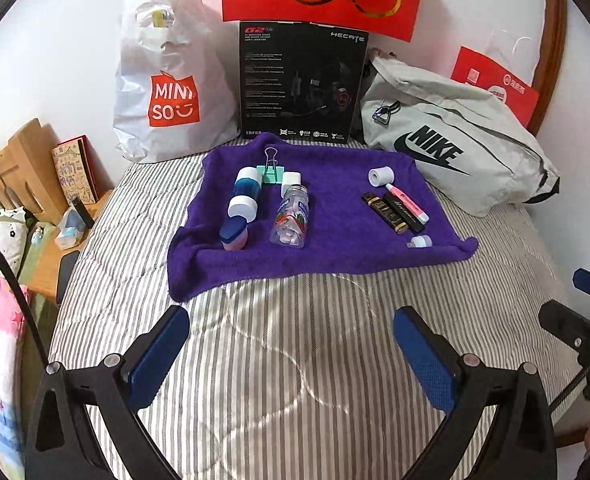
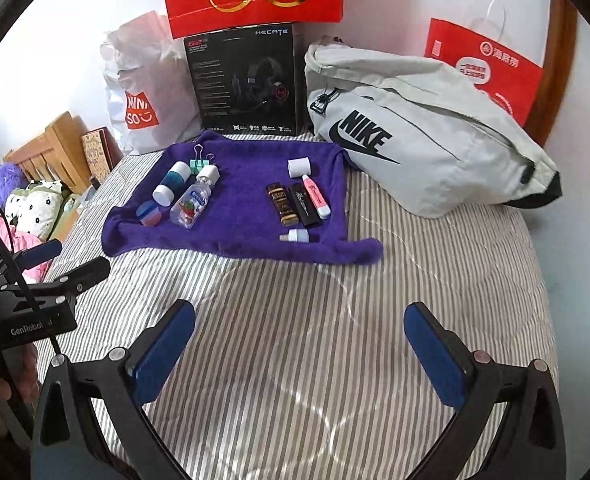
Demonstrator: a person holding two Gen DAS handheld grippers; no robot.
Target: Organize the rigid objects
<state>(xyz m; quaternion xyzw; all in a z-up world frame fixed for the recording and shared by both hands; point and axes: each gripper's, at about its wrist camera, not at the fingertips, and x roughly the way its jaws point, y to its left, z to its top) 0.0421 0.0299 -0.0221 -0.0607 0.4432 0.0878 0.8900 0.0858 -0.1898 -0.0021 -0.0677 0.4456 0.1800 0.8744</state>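
While both tools hang over the striped bed (image 1: 295,360), the small things lie in two groups on the purple towel (image 1: 335,240); at its nine o'clock side sit a blue-capped jar (image 1: 235,234), a white-capped blue bottle (image 1: 246,192), a green binder clip (image 1: 270,172) and a clear bottle (image 1: 291,220); toward three o'clock lie a white roll (image 1: 381,177), two dark sticks (image 1: 393,212), a pink highlighter (image 1: 407,202) and a small white cap (image 1: 419,242). The left tool (image 1: 291,356) is spread wide and empty; the right tool (image 2: 301,356) likewise. This grouping fits either sorting finished or sorting pending; I cannot tell which.
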